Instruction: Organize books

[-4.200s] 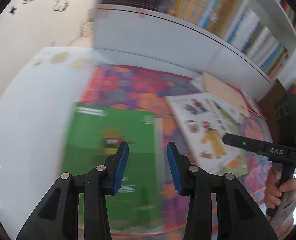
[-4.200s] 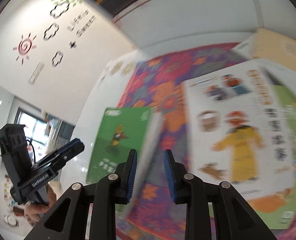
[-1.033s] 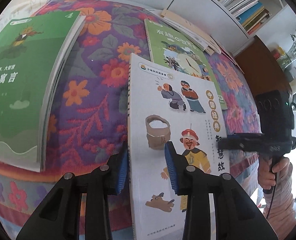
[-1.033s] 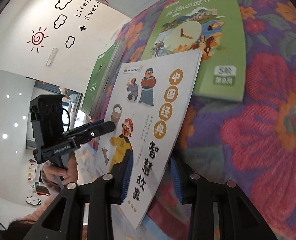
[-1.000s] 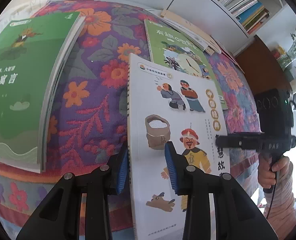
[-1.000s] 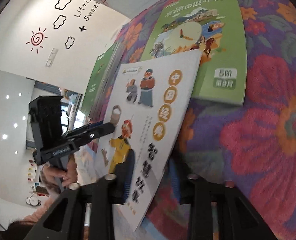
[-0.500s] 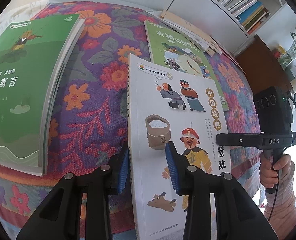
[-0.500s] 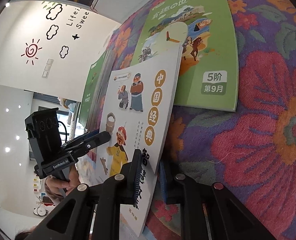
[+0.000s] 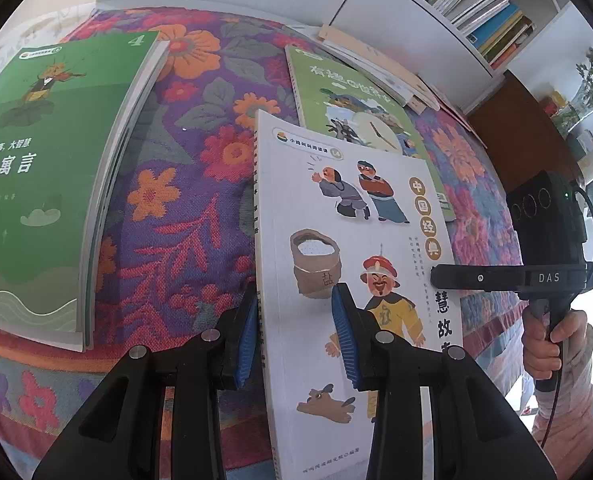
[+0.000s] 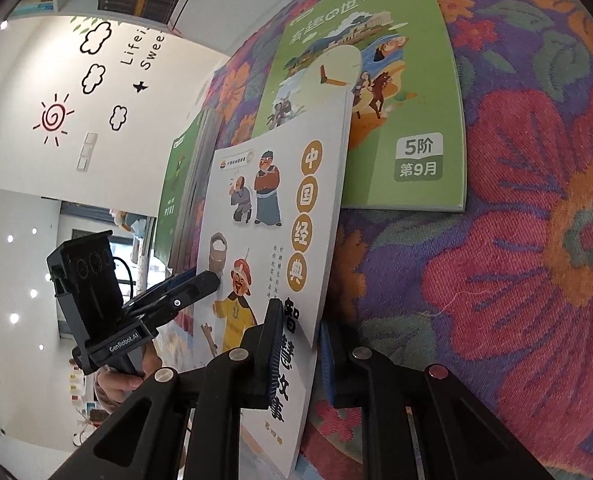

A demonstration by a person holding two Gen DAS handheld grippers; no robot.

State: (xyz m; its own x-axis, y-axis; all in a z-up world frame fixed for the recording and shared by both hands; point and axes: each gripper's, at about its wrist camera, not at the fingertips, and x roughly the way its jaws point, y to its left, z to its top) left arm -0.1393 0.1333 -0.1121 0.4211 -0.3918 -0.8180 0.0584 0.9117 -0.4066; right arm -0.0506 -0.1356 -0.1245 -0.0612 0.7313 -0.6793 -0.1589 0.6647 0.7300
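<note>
1. Left wrist view. The left gripper (image 9: 296,332), black with blue ribbed pads, is closed on the white paperback storybook with cartoon figures on its cover (image 9: 348,248), clamping the book at its spine side near the lower end. The book is lifted at the near end above the floral woven cloth in purple, red and orange (image 9: 168,216); its far corner overlaps the light-green thin picture book with a clock illustration (image 9: 356,120). At left lies the dark-green thick paperback numbered 4 (image 9: 44,160), flat on the cloth and well apart from the white book. At right, the right gripper (image 9: 476,278) reaches to the white book's right edge; a hand (image 9: 552,340) grasps its handle. Far right, a white bookshelf holding upright books (image 9: 468,0).

2. Right wrist view. The right gripper (image 10: 296,356) is closed on the white storybook (image 10: 272,216), pinching its near right edge between both pads. The light-green picture book (image 10: 396,92) lies flat on the cloth (image 10: 536,280), partly under the white book's far corner. The dark-green paperback (image 10: 176,188) shows beyond at left. The left gripper (image 10: 192,292) meets the white book's left side.
</note>
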